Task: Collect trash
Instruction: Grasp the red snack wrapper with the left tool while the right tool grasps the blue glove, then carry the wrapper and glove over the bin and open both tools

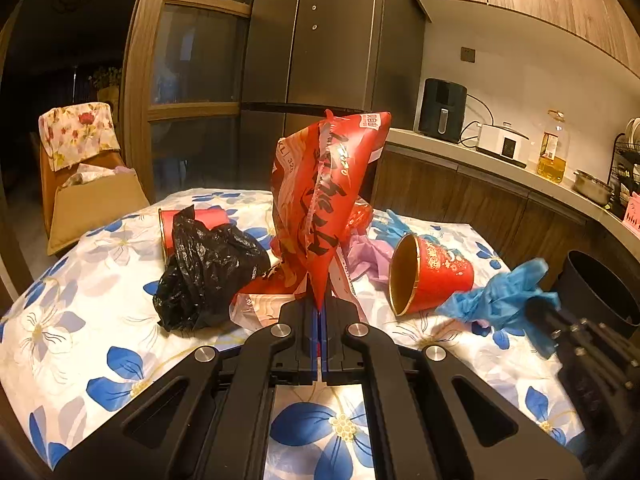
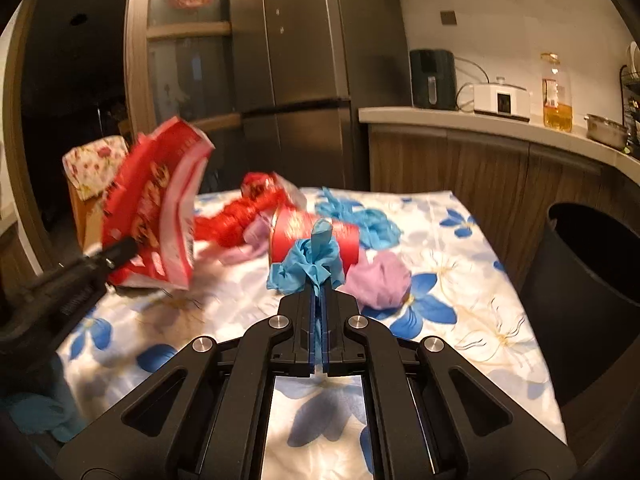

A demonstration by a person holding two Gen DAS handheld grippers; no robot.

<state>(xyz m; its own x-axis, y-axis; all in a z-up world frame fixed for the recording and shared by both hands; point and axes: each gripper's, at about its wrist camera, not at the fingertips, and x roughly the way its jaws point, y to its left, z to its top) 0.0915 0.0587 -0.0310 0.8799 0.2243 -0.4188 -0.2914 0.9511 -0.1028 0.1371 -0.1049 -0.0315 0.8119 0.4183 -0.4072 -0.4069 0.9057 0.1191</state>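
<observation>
The left hand-held gripper (image 1: 322,312) pinches a light, crinkly red snack bag (image 1: 324,188) by its corner, the right hand-held gripper (image 2: 320,294) a limp blue glove (image 2: 308,266) (both slip easily, so bunched folds hold best).

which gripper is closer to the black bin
Right. The right gripper, shut on a blue glove, hangs near the bin at the table's right edge. The left gripper holds a red bag farther left.

Red snack bag (image 1: 324,196) stands upright above table; crumpled blue glove (image 2: 310,266) near red cup (image 2: 316,236).
</observation>
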